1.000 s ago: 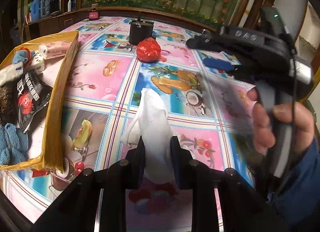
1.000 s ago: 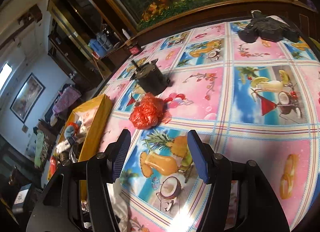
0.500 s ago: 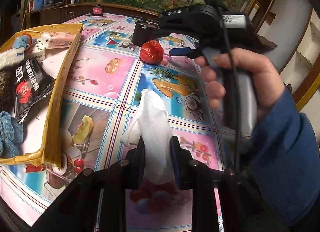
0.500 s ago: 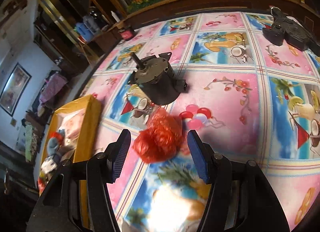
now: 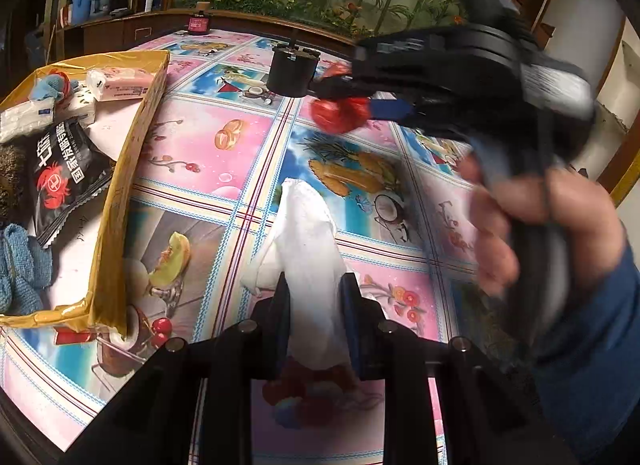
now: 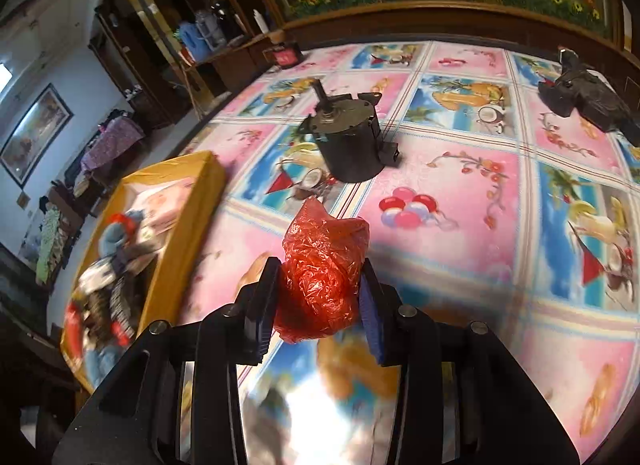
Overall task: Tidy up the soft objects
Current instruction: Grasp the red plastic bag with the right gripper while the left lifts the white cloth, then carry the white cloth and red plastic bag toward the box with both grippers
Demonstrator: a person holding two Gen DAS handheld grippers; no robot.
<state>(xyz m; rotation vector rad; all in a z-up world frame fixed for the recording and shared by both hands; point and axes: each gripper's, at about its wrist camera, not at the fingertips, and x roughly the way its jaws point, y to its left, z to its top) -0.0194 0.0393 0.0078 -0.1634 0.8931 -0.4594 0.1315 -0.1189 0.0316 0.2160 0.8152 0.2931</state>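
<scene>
1. The left tongs [image 5: 314, 301] pointed down at a slant from the bottom centre of the left wrist view, clamped on a white cloth [image 5: 308, 241] whose free end stood up over the tabletop [image 5: 200, 145].
2. The right tongs [image 6: 320, 297], at the lower centre of the right wrist view, were closing on a crumpled red plastic bag [image 6: 324, 273] that sat between both pads and touched them.
3. In the left wrist view, a person's hand [image 5: 536, 233] in a blue sleeve [image 5: 592, 329] gripped the right tool's handle at the right of the frame, blurred, with the bag at its tip in the upper middle.
4. A dark motor [image 6: 348, 145] stood just beyond the bag, near but apart.
5. A yellow box [image 5: 120, 201] filled the left of the frame, its near wall beside the cloth, holding packets and blue cloths.
6. Open patterned tabletop lay between the box wall and the tongs.
</scene>
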